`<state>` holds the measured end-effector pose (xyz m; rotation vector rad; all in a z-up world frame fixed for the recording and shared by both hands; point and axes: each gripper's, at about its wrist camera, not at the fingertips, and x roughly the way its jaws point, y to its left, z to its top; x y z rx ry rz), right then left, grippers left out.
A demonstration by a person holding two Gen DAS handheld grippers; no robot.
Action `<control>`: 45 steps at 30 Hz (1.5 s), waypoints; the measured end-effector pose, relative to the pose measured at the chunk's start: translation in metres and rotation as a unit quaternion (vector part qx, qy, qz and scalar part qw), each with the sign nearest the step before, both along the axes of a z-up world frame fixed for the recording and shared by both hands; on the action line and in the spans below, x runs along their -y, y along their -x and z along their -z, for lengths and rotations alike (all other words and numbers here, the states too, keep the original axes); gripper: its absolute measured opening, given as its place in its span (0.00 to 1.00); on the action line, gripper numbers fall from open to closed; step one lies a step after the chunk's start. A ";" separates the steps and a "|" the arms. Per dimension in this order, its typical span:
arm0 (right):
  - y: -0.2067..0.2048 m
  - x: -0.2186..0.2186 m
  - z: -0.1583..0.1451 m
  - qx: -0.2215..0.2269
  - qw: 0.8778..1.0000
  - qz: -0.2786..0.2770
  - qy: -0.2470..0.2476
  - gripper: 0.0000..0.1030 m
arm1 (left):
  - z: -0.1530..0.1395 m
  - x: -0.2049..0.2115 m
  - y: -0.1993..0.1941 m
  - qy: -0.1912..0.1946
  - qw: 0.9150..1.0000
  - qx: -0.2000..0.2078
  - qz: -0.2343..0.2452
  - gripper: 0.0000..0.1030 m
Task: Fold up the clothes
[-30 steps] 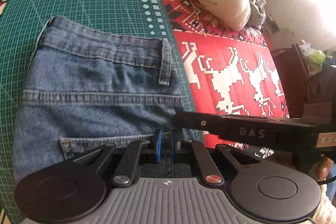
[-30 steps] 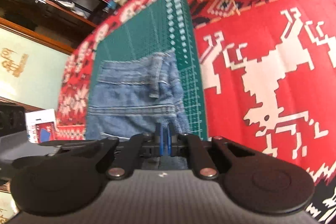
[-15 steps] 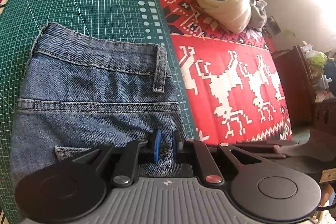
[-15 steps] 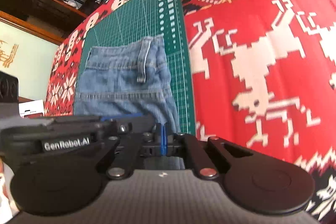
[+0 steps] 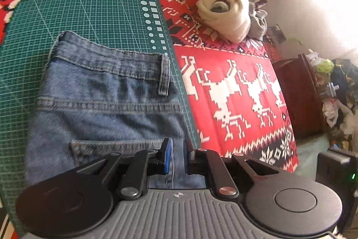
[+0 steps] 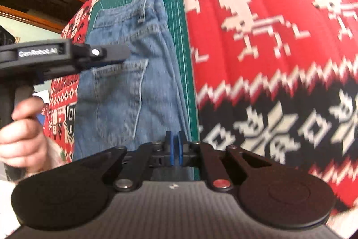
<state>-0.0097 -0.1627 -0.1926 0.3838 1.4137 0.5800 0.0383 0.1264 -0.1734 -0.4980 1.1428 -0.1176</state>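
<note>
Two grippers are in play over one pair of jeans (image 5: 107, 104), and here is how it stands. The jeans lie flat on a green cutting mat (image 5: 89, 15), waistband at the far end, with their right edge running close along the mat's right border. A belt loop (image 5: 164, 75) sits at the far right corner of the waistband, and a back pocket (image 6: 120, 95) shows nearer in. The mat itself rests on a red cloth (image 5: 235, 73) patterned with white deer.

Look at the left gripper (image 5: 177, 152): it is down at the near part of the jeans, right by the pocket's top hem, pads drawn close with only a narrow gap, and a strip of denim fills that gap, so it looks to be pinching the fabric. From the right wrist view you catch it from the side, reaching in from the left over the pocket, with a person's hand (image 6: 22, 133) wrapped around its handle.

Over to the right gripper (image 6: 175, 148): it is at the near right edge of the jeans, just beside the mat's border. Its jaws have just been opening, though barely; the blue pads stand a sliver apart, and nothing appears caught between them.

Far off to the right on the red cloth, well apart from the jeans, sits a bundle of pale clothes (image 5: 226, 12).
</note>
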 end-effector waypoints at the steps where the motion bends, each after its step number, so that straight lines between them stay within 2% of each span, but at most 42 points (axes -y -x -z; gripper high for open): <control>1: 0.004 0.002 -0.003 0.003 1.000 0.001 0.001 0.07 | -0.002 -0.001 0.007 -0.006 1.000 0.003 0.001 0.09; 5: 0.006 -0.008 -0.019 0.045 0.999 0.003 -0.001 0.07 | 0.003 -0.012 0.027 -0.030 1.000 0.004 -0.004 0.09; 10: -0.010 -0.040 -0.029 0.079 0.997 0.000 0.018 0.07 | 0.024 -0.030 0.026 -0.055 0.998 -0.023 -0.023 0.09; 15: -0.027 -0.071 -0.032 0.081 0.997 -0.007 0.011 0.07 | 0.032 -0.043 0.016 -0.039 0.998 -0.019 -0.040 0.09; 20: -0.054 -0.100 -0.018 0.074 0.996 -0.004 0.042 0.05 | 0.034 -0.055 0.005 -0.023 0.999 -0.017 -0.041 0.09; 25: -0.075 -0.103 -0.011 0.076 0.996 0.015 0.051 0.00 | 0.033 -0.065 0.000 -0.009 0.998 -0.005 -0.056 0.06; 28: -0.087 -0.105 -0.006 0.077 0.995 0.019 0.062 0.00 | 0.039 -0.072 -0.009 -0.003 0.998 -0.014 -0.061 0.03; 35: -0.104 -0.106 -0.003 0.073 0.995 0.035 0.059 0.00 | 0.040 -0.078 -0.024 0.009 0.999 -0.014 -0.050 0.02; 39: -0.104 -0.113 -0.007 0.078 0.994 0.032 0.075 0.00 | 0.033 -0.074 -0.022 0.003 0.999 -0.005 -0.035 0.03; 43: -0.097 -0.121 -0.024 0.103 0.990 0.019 0.090 0.00 | 0.016 -0.075 -0.011 0.008 0.999 0.014 -0.032 0.04; 45: -0.092 -0.120 -0.033 0.109 0.990 0.014 0.088 0.07 | 0.010 -0.076 -0.004 0.003 0.999 0.019 -0.031 0.04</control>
